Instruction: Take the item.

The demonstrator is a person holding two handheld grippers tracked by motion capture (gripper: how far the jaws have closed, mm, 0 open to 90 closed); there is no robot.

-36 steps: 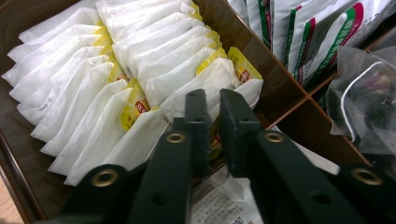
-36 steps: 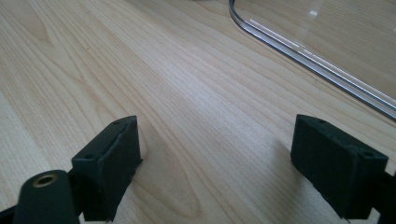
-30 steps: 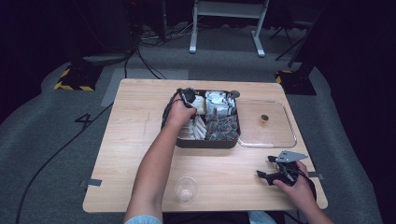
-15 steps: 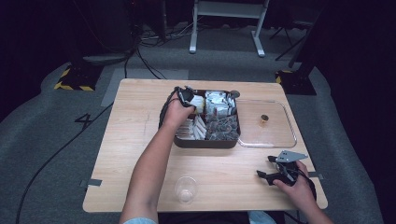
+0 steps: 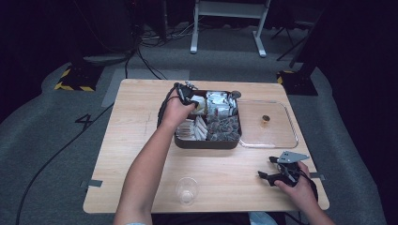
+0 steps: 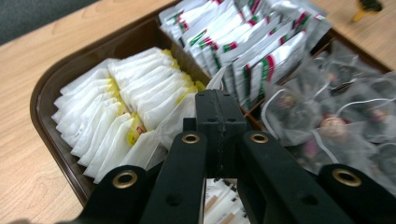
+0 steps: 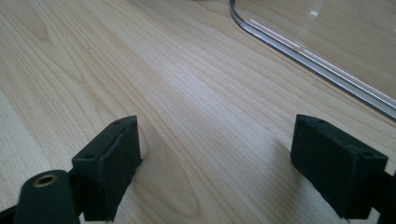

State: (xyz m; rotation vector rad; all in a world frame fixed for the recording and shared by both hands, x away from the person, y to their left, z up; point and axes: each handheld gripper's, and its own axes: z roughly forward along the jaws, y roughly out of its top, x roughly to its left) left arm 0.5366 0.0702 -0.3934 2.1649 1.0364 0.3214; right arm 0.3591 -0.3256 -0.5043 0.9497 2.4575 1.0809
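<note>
Left hand-held gripper (image 6: 219, 109) has lifted slightly since the earlier frame, jaws pressed together on a white sachet (image 6: 175, 123) pulled up from the rear-left compartment of the brown tray (image 6: 49, 91). Tray walls and dividers box it in; room only upward. Forearm reaches in from the near counter (image 5: 136, 122) edge, wrist bent over the tray. Right hand-held gripper (image 7: 215, 163) unchanged, jaws spread with nothing between them, resting on bare wood near the clear lid (image 7: 327, 60). Plastic cup (image 5: 187, 190) sits just beside the left forearm, foil packets (image 6: 243, 42) and mesh tea bags (image 6: 327, 116) alongside.
</note>
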